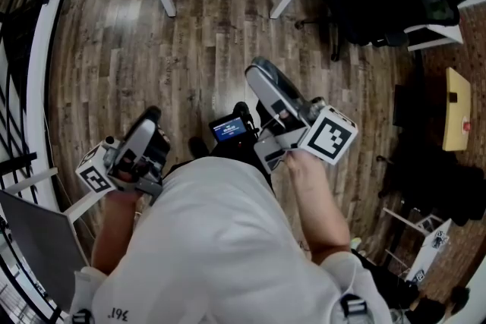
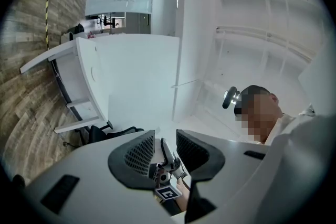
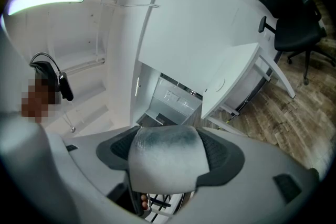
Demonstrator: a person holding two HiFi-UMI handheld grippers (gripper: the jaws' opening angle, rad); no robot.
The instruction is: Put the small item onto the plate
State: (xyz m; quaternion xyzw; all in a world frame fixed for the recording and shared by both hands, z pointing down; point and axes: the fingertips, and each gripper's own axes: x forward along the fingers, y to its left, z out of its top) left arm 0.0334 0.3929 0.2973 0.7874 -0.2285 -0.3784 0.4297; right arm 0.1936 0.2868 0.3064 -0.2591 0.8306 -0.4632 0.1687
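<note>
Small item [image 3: 165,162], pale and grey-smudged, is gripped between the right gripper's [image 1: 264,81] jaws, its long axis lying across them. Left gripper [image 2: 165,145] is held parted and empty. No plate is seen, so its bearing cannot be judged.

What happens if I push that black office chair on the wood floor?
The black office chair probably rolls easily: its star base sits on the smooth wooden floor. It looks top-heavy with its tall back, so a high shove might tip it.
</note>
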